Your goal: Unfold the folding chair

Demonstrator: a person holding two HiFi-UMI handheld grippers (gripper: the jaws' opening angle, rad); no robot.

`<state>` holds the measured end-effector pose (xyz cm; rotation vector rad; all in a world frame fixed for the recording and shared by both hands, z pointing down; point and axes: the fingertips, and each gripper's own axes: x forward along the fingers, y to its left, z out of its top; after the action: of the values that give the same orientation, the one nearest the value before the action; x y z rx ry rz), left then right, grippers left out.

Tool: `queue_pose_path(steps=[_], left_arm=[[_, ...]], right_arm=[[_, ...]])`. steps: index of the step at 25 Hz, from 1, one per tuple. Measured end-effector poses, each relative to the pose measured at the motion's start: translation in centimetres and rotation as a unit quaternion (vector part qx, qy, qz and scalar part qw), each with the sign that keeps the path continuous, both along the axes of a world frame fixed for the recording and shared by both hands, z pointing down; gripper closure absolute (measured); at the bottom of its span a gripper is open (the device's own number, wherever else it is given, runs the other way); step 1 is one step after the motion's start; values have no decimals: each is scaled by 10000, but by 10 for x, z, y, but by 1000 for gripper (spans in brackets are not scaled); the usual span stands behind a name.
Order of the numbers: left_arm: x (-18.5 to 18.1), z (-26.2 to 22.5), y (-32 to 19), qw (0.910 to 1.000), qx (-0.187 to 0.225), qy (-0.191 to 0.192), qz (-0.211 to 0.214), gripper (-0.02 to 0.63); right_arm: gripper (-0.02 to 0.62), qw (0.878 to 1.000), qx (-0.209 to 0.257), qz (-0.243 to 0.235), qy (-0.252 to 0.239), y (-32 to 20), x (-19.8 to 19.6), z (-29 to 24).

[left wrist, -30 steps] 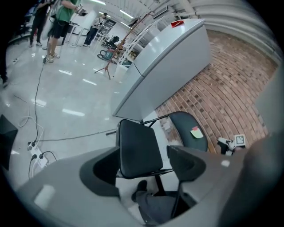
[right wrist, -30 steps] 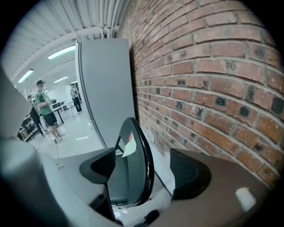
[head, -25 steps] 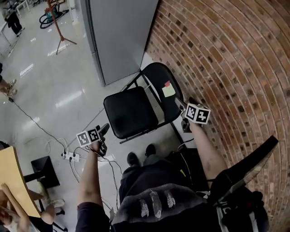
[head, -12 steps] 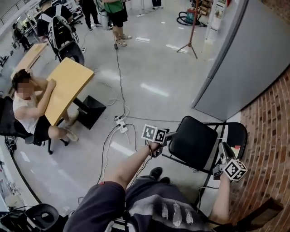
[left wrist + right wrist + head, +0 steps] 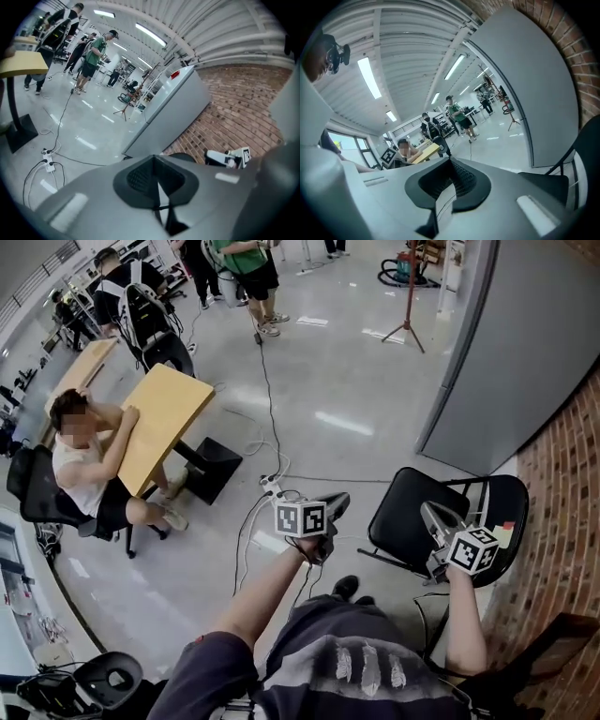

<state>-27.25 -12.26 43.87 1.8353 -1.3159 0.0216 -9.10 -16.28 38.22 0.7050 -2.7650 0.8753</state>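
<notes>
Two empty hand-held grippers, left (image 5: pixel 337 504) and right (image 5: pixel 430 515), just closed; chair (image 5: pixel 398 521) unfolded.

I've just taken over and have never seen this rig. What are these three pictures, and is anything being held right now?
There is no robot here: a person holds a two-jaw gripper in each hand. The head view comes from a camera on the person's head, looking down at the floor. In it you see the left gripper and the right gripper, each carrying a marker cube. The other two pictures come from cameras riding on the grippers, looking along their own jaws. Both pairs of jaws have just closed with nothing between them, so nothing is held. The black chair stands unfolded on the floor by the brick wall. Further off, someone sits at a table.
</notes>
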Motion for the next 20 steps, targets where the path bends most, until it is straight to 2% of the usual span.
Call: queue_pose_path(steps=[3,6,12,14,17,20], left_arm=[[-14,-7,28,9995,-148,-50,-267,603],[-17,-14,40,9985,-149,-185,-493,603],[25,-46,44,9995,232,-190,-114,603],[29,-60,49,9989,393,-229,-129,603],[40,-74,52,9984,547,-54,-155,603],[42,-78,58,9980,597,-228,-10,603]], right_arm=[[594,9989,123,-407,171,33,-32,5],[594,9972,170,-703,180,45,-50,-2],[594,9989,220,-399,53,55,-30,-14],[594,9984,233,-515,60,63,-34,-15],[594,9959,270,-804,319,75,-38,-6],[594,9950,230,-880,415,85,-45,5]])
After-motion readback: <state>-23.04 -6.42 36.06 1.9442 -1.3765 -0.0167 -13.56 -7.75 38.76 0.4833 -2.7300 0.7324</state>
